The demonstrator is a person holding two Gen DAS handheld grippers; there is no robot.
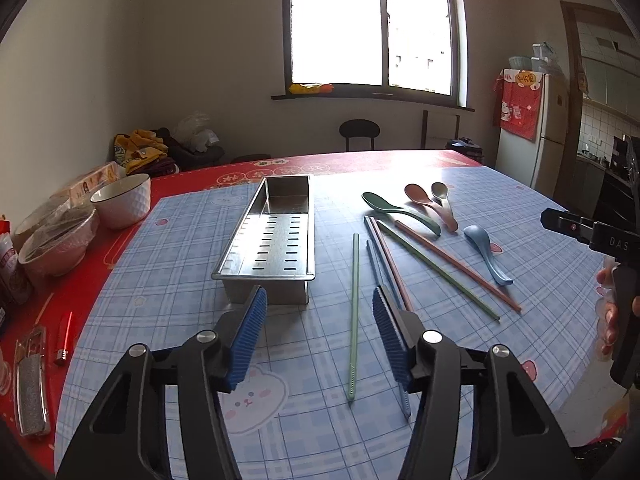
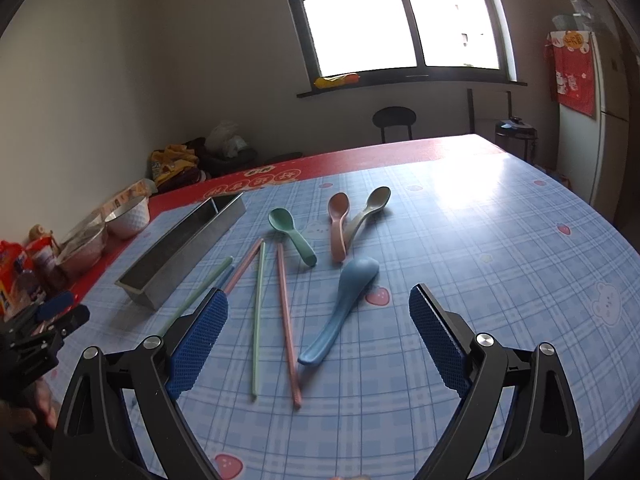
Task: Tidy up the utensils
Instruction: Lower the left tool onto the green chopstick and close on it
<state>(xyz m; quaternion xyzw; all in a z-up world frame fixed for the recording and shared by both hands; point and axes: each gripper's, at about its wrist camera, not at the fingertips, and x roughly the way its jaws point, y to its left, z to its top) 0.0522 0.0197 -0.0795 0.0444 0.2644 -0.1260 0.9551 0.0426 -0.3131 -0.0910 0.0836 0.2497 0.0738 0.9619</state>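
A steel slotted utensil tray (image 1: 272,236) stands empty on the blue checked table cover; it also shows in the right wrist view (image 2: 184,248). Right of it lie several chopsticks: a green one (image 1: 354,316), blue ones, pink and green ones (image 2: 258,320). Beyond them lie a dark green spoon (image 1: 400,212), a pink spoon (image 2: 337,226), a grey spoon (image 2: 368,212) and a blue spoon (image 2: 344,304). My left gripper (image 1: 320,300) is open above the green chopstick, near the tray's front end. My right gripper (image 2: 318,300) is open, with the blue spoon between its fingers' line.
White and pink bowls (image 1: 120,200) stand at the table's left on the red cloth, with a red lighter (image 1: 64,340), a clear box and snack packets (image 2: 20,276). A black stool (image 1: 359,132) stands beyond the far edge. A fridge (image 1: 532,128) is at the right.
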